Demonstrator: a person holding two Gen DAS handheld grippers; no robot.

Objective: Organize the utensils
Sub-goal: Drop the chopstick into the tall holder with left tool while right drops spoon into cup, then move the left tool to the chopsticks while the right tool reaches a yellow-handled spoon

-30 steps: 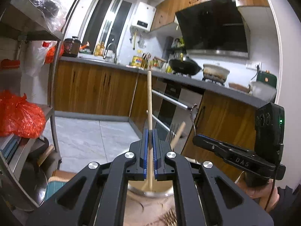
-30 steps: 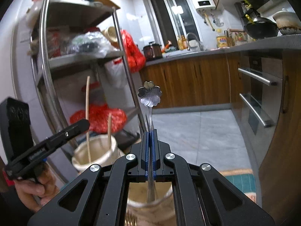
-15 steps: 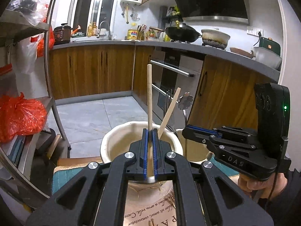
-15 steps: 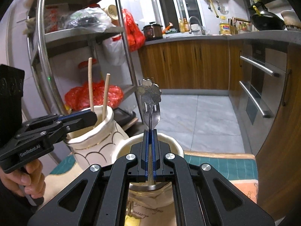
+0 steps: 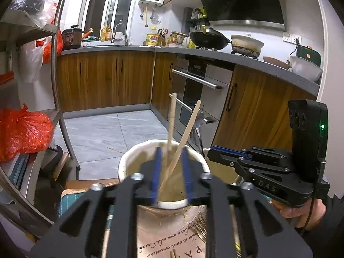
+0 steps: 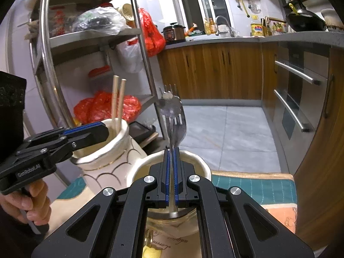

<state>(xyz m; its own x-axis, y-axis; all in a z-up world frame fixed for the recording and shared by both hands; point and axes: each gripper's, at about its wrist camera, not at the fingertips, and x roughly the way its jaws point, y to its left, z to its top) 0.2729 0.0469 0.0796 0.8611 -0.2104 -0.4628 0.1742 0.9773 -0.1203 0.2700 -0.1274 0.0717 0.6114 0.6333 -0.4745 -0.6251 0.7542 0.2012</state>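
Observation:
My left gripper point(image 5: 171, 152) hovers over the mouth of a cream ceramic jar point(image 5: 126, 161), its jaws opening. Two wooden chopsticks point(image 5: 172, 116) stand loose in that jar between the blue pads, which do not press on them. In the right wrist view the same chopsticks point(image 6: 117, 99) rise from the patterned jar point(image 6: 103, 163), with the left gripper point(image 6: 103, 129) at its rim. My right gripper point(image 6: 171, 150) is shut on a metal utensil with a flower-shaped end point(image 6: 169, 107), held upright over a second cream jar point(image 6: 200, 163). A fork point(image 6: 179, 129) stands just behind it.
A steel shelf rack point(image 6: 148, 64) with red bags point(image 6: 103, 107) stands to the left. Wooden cabinets and an oven point(image 5: 200, 86) run along the right. Both jars stand on a teal-edged mat point(image 6: 253, 187) with a printed sheet point(image 5: 172, 243) nearer me.
The left jaws have parted and let go of the chopstick, which now leans in the jar beside the other one. Both grippers have tipped down over the jars; the right one still grips its utensil.

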